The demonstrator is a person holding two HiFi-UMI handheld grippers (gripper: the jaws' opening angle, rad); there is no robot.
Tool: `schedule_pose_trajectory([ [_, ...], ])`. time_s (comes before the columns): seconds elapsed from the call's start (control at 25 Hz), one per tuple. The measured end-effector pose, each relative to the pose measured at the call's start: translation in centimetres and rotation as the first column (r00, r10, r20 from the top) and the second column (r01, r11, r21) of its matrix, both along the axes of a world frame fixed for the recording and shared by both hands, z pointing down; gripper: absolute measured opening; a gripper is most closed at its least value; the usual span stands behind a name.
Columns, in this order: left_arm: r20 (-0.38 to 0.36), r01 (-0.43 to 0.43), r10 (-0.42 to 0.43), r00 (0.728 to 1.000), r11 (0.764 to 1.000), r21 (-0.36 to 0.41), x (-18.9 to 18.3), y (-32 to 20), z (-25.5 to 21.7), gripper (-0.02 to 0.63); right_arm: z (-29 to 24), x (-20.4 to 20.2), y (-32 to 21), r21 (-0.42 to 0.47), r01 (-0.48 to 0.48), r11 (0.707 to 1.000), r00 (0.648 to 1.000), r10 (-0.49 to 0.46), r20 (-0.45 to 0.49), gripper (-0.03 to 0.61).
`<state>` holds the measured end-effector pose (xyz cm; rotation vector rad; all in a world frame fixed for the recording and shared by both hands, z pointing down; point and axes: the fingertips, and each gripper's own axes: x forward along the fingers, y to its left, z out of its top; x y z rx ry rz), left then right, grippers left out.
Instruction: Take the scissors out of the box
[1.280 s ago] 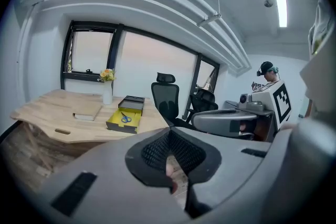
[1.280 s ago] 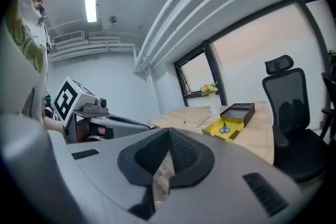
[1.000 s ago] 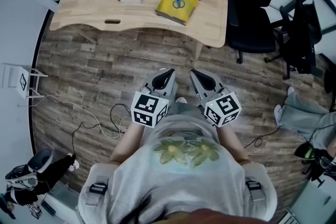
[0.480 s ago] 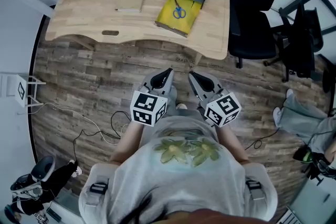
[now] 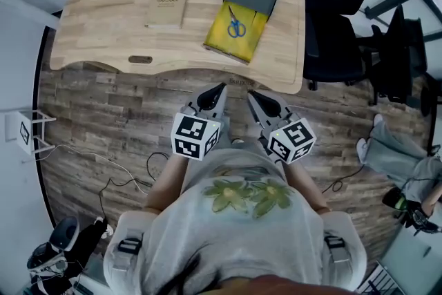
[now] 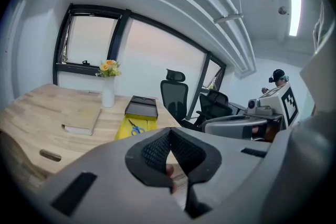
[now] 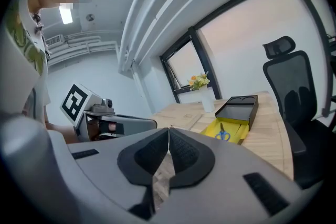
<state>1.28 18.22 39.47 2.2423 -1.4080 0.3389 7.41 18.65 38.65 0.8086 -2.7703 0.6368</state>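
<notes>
two closed, empty tools, the left gripper [image 5: 218, 88] and right gripper [image 5: 253, 94], sit mid-frame, well apart from the table [image 5: 103, 31]; the scissors [image 5: 236, 27] lie in the yellow box [image 5: 224, 43] at upper centre. likely the approach: next, reach there and part one gripper's jaws

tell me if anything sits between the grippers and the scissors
Nothing visible does. The scissors lie uncovered in the open box on the table; the left gripper and right gripper hang short of its near edge, bare tabletop ahead.
</notes>
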Motion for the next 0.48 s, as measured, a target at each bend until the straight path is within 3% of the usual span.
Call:
schedule_pose_trajectory([
  [0.48, -0.007, -0.067, 0.067, 0.998, 0.998, -0.020, -4.1, -7.1, 0.9, 0.005, 1.3, -4.5, -7.5, -0.003, -0.065, 0.998, 0.997, 0.065, -0.044, 0.008],
])
